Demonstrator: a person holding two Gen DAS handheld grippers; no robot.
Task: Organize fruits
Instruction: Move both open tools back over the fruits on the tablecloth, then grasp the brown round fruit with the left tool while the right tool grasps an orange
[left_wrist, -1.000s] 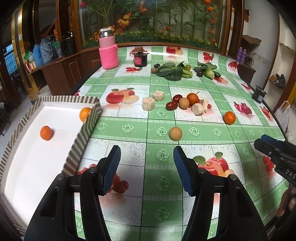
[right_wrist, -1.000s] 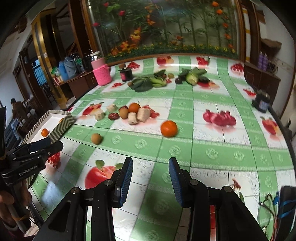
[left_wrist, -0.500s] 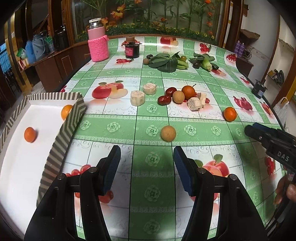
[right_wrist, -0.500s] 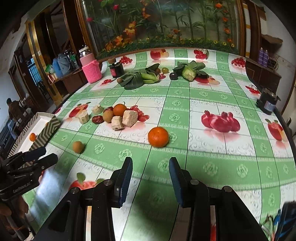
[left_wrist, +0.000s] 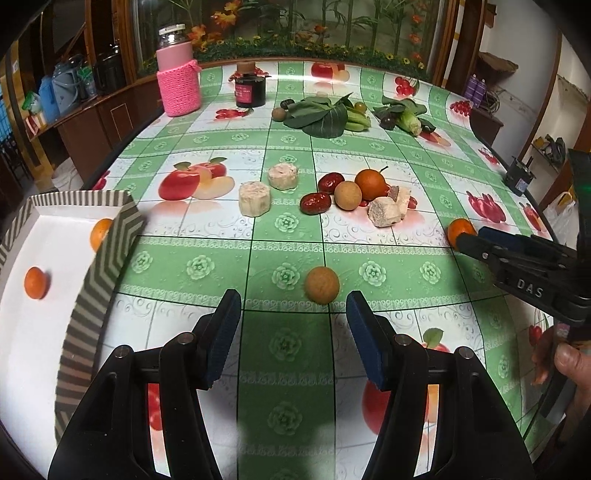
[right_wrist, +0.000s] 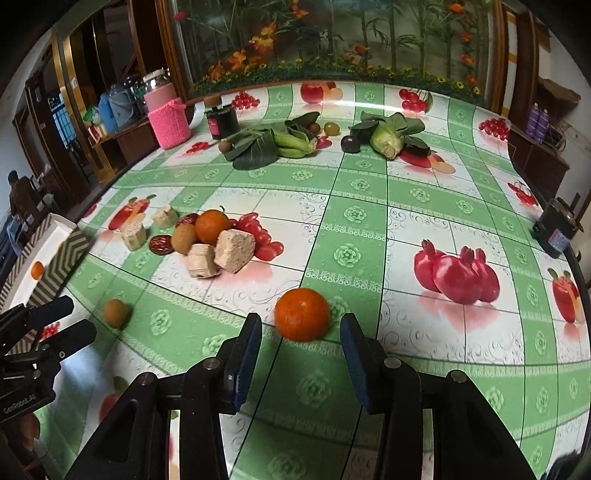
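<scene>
Both claws gape wide and hold nothing: the right gripper (right_wrist: 301, 334) has the mandarin (right_wrist: 302, 314) on the tablecloth just ahead between its fingertips, while the left gripper (left_wrist: 293, 314) faces a brown longan (left_wrist: 321, 285) just beyond, slightly right.

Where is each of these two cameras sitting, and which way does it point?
Left wrist view: sits on the left gripper, looking forward over the green fruit-print table at a tan round fruit; its open fingers and the person's right hand show.
Right wrist view: sits on the right gripper, facing a round orange tangerine; its open fingers show.
Both show the striped white tray, both fruits, and the other gripper.
</scene>
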